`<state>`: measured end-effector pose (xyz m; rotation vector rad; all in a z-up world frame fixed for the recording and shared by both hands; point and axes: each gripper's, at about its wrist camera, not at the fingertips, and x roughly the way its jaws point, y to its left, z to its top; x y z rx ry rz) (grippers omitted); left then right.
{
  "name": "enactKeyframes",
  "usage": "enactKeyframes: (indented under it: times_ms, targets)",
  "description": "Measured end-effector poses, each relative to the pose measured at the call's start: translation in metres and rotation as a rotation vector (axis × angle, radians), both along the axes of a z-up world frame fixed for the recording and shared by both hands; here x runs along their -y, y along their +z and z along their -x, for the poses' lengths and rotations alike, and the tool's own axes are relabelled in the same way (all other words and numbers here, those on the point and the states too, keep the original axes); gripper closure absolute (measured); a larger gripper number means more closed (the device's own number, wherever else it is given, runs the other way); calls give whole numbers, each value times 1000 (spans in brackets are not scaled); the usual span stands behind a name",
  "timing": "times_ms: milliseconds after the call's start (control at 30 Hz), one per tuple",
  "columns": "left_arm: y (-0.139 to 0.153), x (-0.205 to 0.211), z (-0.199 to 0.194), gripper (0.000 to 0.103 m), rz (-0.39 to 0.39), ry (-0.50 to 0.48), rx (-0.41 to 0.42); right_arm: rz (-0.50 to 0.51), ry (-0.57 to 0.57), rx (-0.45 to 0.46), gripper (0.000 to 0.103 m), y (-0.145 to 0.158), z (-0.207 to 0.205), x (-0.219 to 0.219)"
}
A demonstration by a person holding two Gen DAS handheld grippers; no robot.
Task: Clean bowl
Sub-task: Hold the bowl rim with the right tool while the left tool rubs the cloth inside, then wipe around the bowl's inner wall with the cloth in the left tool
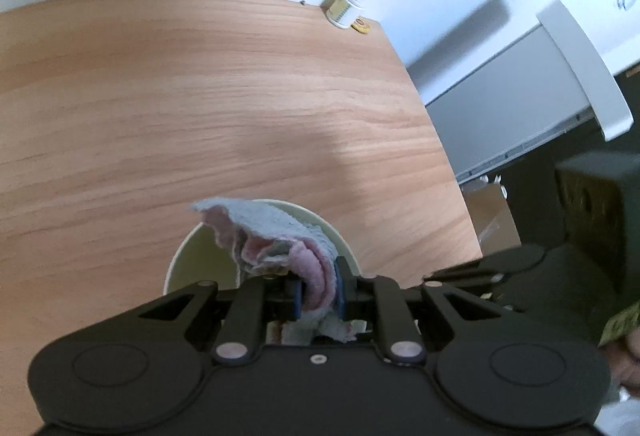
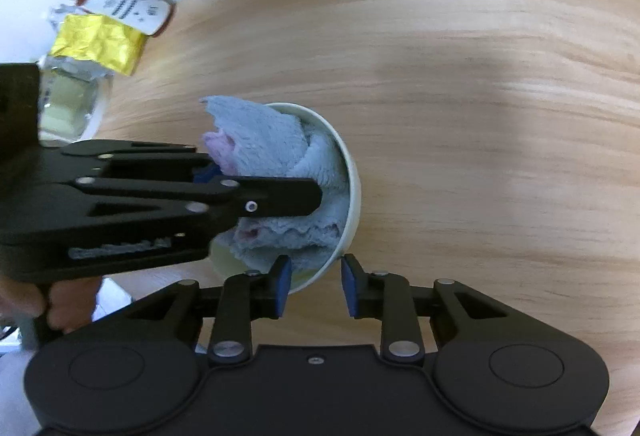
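A pale cream bowl (image 1: 180, 252) is tipped on its side above the wooden table (image 1: 200, 96). A blue and pink cloth (image 1: 272, 232) is bunched inside it. My left gripper (image 1: 320, 292) is shut on that cloth, which is squeezed between the blue pads. In the right wrist view the bowl (image 2: 352, 172) opens toward the left, and the left gripper (image 2: 304, 192) reaches in sideways, pressing the cloth (image 2: 272, 140) against the inner wall. My right gripper (image 2: 316, 284) clamps the bowl's lower rim, one pad inside and one outside.
A white jar (image 1: 350, 4) and a yellow disc (image 1: 361, 26) stand at the table's far corner. A red-and-white tin (image 2: 128, 4), a gold foil pack (image 2: 100, 44) and a glass jar (image 2: 72, 100) sit at the left. An open white drawer (image 1: 580, 68) lies beyond the table's right edge.
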<state>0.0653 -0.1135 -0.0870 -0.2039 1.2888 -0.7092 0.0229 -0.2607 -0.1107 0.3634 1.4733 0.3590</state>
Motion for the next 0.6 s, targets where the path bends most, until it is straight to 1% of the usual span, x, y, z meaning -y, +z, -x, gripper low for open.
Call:
enactKeyframes:
  times_ms: [100,200,267,400,467,533,600]
  targets:
    - [1,0,0,89,13,13,-2,13,-3,14,72,-4,1,-4]
    - [9,3,1,91,11,8,39,41,28,31,75,-3,2,-6]
    - [15,5,2,91,10,5,67,77,55,38,76,-5,3,-12]
    - [24,6,1,91,7,12,107,77,45,30,76,-6,2,-9]
    - [25,7,0,91,-5,-9,98,79,51,27,76,-7,0,-10]
    - [21,10,2,91,-30,-54,98,81,54,21,76,-8,-1,-11]
    - [16,17,9,91,-87,-109,114,83,61,13,76,-9,-2,-12]
